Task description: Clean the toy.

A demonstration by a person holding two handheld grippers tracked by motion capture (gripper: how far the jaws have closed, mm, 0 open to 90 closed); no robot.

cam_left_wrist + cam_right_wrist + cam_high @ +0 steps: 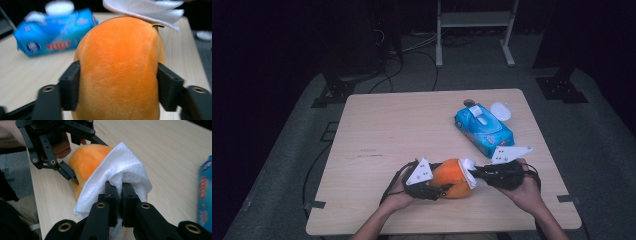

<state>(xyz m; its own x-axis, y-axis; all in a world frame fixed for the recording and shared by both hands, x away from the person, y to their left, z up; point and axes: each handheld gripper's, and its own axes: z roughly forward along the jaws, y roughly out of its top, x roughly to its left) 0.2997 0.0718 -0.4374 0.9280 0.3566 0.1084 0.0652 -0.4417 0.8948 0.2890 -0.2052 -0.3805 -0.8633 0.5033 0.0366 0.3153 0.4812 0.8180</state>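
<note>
Right now I am working at the near edge of the wooden table, with the blue pack of wipes lying well apart toward the far right corner and a small white lid just beyond it. Between my hands, the orange plush toy is sitting on the table, and I am wiping it. My left gripper is clamping the toy from both sides, its black pads pressing into the soft fur in the left gripper view, so the toy is being held steady. My right gripper is pinched tight on a folded white wipe, which is draping over the toy's right end and touching it. To do this well, I judge that I am needing a firm but gentle squeeze on the left, since plush gives and could slip out under a sideways push. I am keeping the wipe flat against the fur, stroking away from the left pads, not toward them, so the cloth does not bunch or snag.
</note>
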